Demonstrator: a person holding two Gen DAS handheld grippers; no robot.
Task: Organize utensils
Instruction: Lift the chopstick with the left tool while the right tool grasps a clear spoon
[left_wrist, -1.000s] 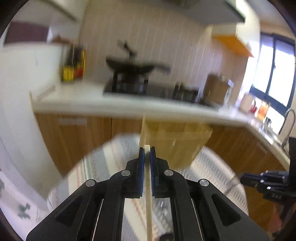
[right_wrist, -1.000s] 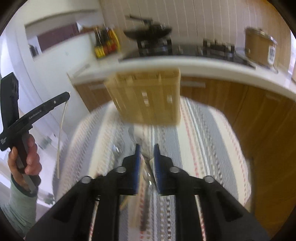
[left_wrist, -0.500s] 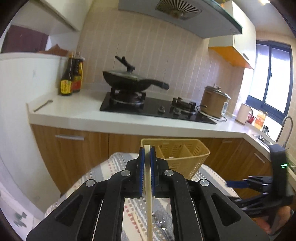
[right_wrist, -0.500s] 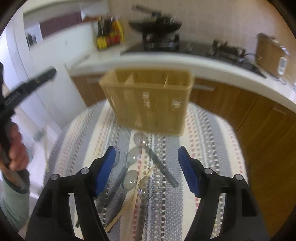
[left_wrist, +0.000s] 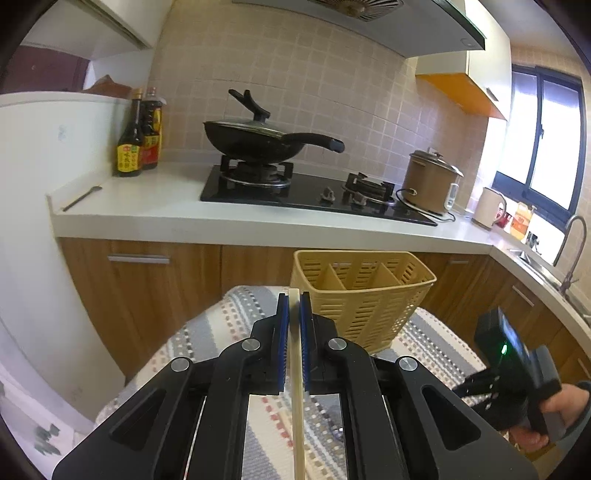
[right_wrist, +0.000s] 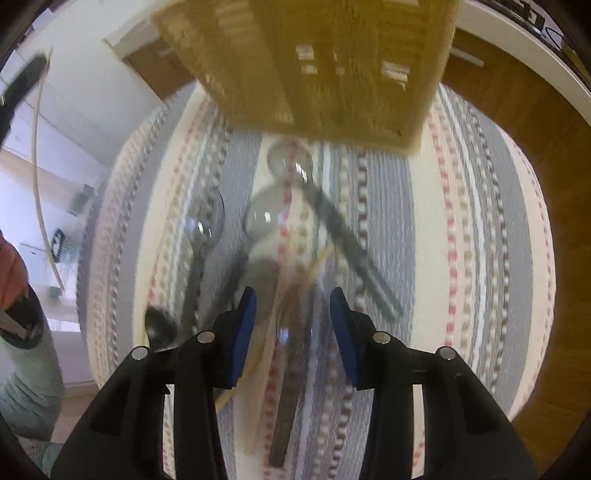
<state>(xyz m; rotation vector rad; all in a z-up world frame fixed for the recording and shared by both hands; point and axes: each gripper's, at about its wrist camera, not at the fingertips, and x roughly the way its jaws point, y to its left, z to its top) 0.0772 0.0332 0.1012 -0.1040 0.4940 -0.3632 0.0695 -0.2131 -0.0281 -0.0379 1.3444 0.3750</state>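
In the left wrist view, the left gripper (left_wrist: 294, 314) has its blue pads pressed together on a pale chopstick (left_wrist: 297, 387), which runs from between the fingertips down toward the bottom of the frame. Beyond the fingertips a yellow slotted utensil basket (left_wrist: 364, 295) stands upright at the far edge of a table covered with a striped cloth (left_wrist: 207, 332); its inner dividers show and its compartments look empty from here. Behind the table runs a white countertop (left_wrist: 155, 206) with a black wok (left_wrist: 255, 142) on a gas hob, two sauce bottles (left_wrist: 138, 136) at its left end and a rice cooker (left_wrist: 430, 182) toward the right. At the lower right a hand (left_wrist: 554, 417) grips the black handle of the other tool.

In the right wrist view, heavily blurred, the right gripper (right_wrist: 291, 325) points steeply down at the cloth (right_wrist: 461, 221), its jaws partly spread and closing, the pads touching nothing. Between and below them lies a cluster of spoons (right_wrist: 280, 221) with dark handles, and what may be another pale stick crosses them; which piece sits exactly between the pads cannot be told. The basket (right_wrist: 314, 66) fills the top of the frame at the table's far edge. At the left edge the chopstick (right_wrist: 38, 177) hangs from the other tool, above a grey-green sleeve (right_wrist: 29, 387).
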